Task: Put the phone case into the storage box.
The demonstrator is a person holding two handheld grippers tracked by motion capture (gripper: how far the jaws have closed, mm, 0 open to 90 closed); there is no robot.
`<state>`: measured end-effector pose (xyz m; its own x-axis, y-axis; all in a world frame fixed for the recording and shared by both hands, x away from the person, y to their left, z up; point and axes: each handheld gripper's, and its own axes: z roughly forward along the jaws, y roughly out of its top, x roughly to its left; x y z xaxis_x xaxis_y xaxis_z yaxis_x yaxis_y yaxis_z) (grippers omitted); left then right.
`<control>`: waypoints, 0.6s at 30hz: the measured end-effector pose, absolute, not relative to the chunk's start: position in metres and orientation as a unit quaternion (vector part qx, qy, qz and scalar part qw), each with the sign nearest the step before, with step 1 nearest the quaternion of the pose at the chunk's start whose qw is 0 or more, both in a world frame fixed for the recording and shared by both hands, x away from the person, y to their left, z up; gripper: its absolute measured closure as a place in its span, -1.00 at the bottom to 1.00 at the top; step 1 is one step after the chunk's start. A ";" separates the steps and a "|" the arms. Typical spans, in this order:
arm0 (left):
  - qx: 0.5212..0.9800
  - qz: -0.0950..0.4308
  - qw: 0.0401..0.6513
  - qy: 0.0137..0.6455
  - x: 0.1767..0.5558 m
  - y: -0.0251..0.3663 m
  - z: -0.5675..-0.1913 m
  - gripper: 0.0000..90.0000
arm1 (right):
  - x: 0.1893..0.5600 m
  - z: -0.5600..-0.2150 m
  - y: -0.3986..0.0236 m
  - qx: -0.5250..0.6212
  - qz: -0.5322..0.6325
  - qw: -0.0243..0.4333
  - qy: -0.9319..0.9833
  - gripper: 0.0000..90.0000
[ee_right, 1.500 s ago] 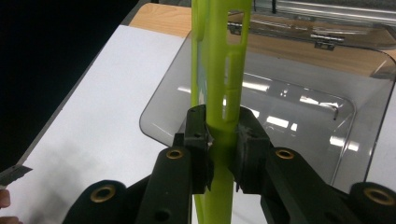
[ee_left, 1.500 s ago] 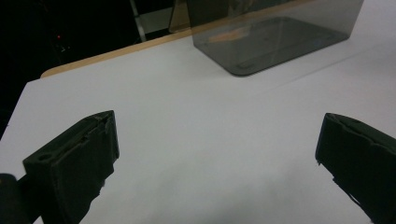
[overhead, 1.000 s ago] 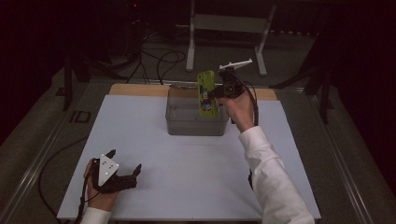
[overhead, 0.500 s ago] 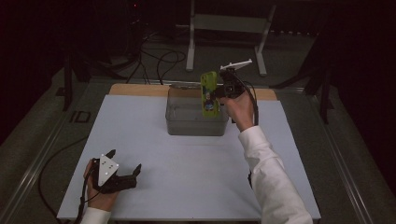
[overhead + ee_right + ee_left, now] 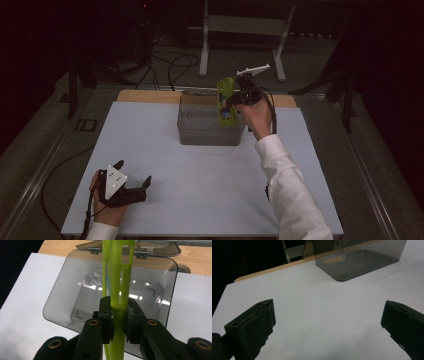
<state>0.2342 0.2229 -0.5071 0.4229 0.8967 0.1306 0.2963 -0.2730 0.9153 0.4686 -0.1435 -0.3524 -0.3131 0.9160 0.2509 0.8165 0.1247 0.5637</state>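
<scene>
Green plastic tool (image 5: pixel 116 277) sits clamped upright in your right gripper (image 5: pixel 119 315) over the clear box (image 5: pixel 62 297); your left gripper (image 5: pixel 327 322) rests wide open, empty, on the white table (image 5: pixel 200 200)

The right gripper (image 5: pixel 234 98) edges a touch higher and back over the smoky transparent plastic bin (image 5: pixel 200 134), and the lime-green slotted plastic tool (image 5: pixel 224 101) clamped in its jaws comes up with it, its lower end sitting slightly higher against the bin's far right corner than a second ago.
</scene>
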 end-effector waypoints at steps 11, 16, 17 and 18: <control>0.721 0.342 0.438 0.413 0.234 0.223 -0.507 -1.00 | 0.472 -0.356 -0.147 0.588 0.314 0.077 0.741 0.72; 0.721 0.342 0.438 0.413 0.234 0.223 -0.507 -1.00 | 0.474 -0.358 -0.148 0.593 0.312 0.077 0.738 0.72; 0.722 0.342 0.437 0.413 0.234 0.223 -0.507 -1.00 | 0.474 -0.359 -0.148 0.592 0.311 0.079 0.739 0.72; 0.722 0.342 0.437 0.413 0.234 0.223 -0.507 -1.00 | 0.475 -0.359 -0.148 0.594 0.311 0.078 0.738 0.72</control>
